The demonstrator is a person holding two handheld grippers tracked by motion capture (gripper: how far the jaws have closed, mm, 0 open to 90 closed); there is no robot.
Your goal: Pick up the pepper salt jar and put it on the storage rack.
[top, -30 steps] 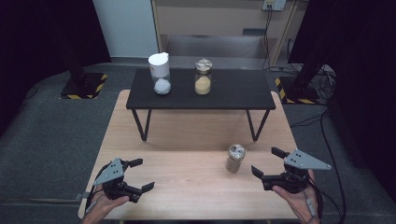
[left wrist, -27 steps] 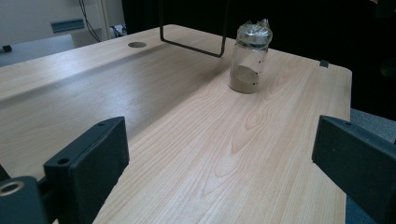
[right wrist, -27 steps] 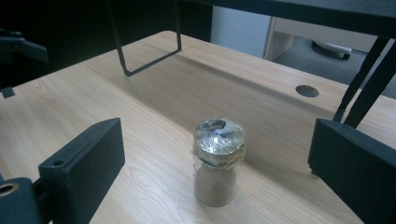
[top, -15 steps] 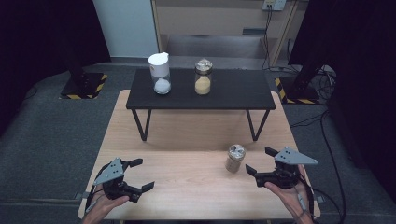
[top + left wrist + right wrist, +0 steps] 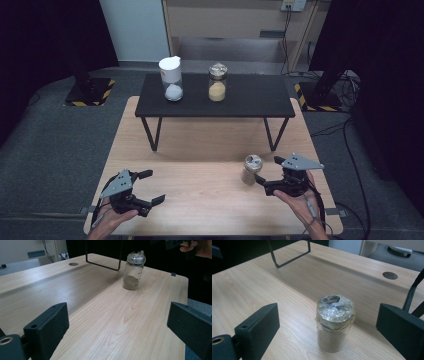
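The jar (image 5: 251, 169) stands upright on the near right part of the wooden table (image 5: 210, 195), with crinkly plastic wrap over its top and pale powder inside. We hold our right gripper (image 5: 267, 175) just beside it, jaws spread wide, not touching it. Our left gripper (image 5: 149, 187) waits at the near left, well apart, its jaws wide too. Two more jars sit on the far black bench (image 5: 250, 97).
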